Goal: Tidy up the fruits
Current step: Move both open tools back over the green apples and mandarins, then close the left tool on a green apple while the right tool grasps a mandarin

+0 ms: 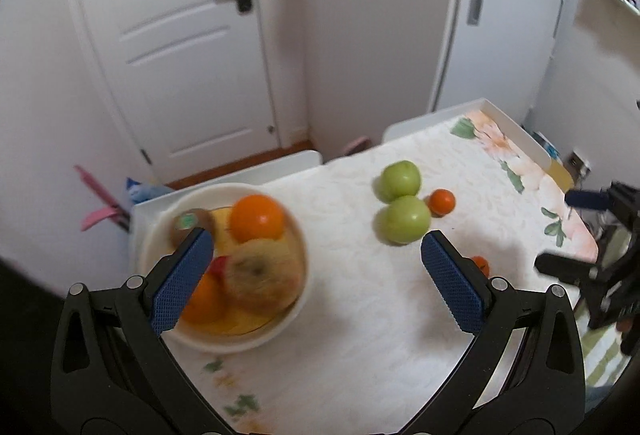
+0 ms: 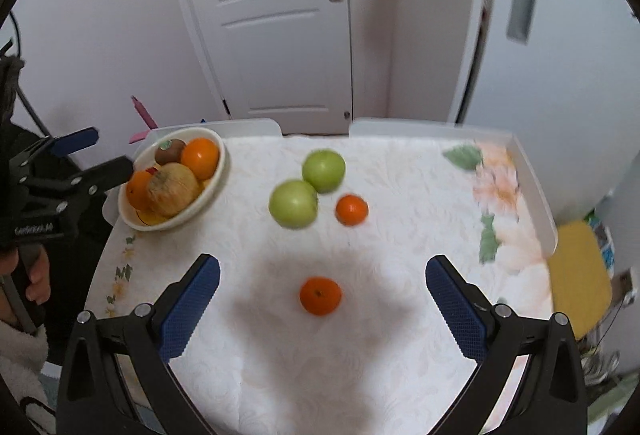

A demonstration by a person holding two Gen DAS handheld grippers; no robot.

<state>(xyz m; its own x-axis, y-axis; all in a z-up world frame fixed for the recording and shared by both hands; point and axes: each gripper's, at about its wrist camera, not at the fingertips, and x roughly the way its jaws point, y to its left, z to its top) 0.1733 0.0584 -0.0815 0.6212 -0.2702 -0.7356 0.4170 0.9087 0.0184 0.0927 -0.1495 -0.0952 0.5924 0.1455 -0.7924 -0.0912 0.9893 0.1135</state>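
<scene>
A cream bowl (image 1: 294, 315) (image 2: 218, 175) holds an orange (image 1: 257, 218), a kiwi (image 2: 169, 151), a yellowish apple (image 1: 262, 277) and another orange (image 2: 138, 189). Two green apples (image 2: 323, 165) (image 2: 293, 204) and a small tangerine (image 2: 351, 210) lie mid-table. Another tangerine (image 2: 320, 295) lies between my right gripper's open fingers. My left gripper (image 1: 316, 259) is open and empty, above the table beside the bowl. My right gripper (image 2: 322, 273) is open and empty. The left gripper also shows in the right wrist view (image 2: 102, 151), the right gripper in the left wrist view (image 1: 560, 231).
The table (image 2: 400, 315) has a white floral cloth and raised white edge guards (image 2: 532, 179). A white door (image 2: 276, 15) stands behind. A yellow stool (image 2: 580, 275) sits to the right of the table.
</scene>
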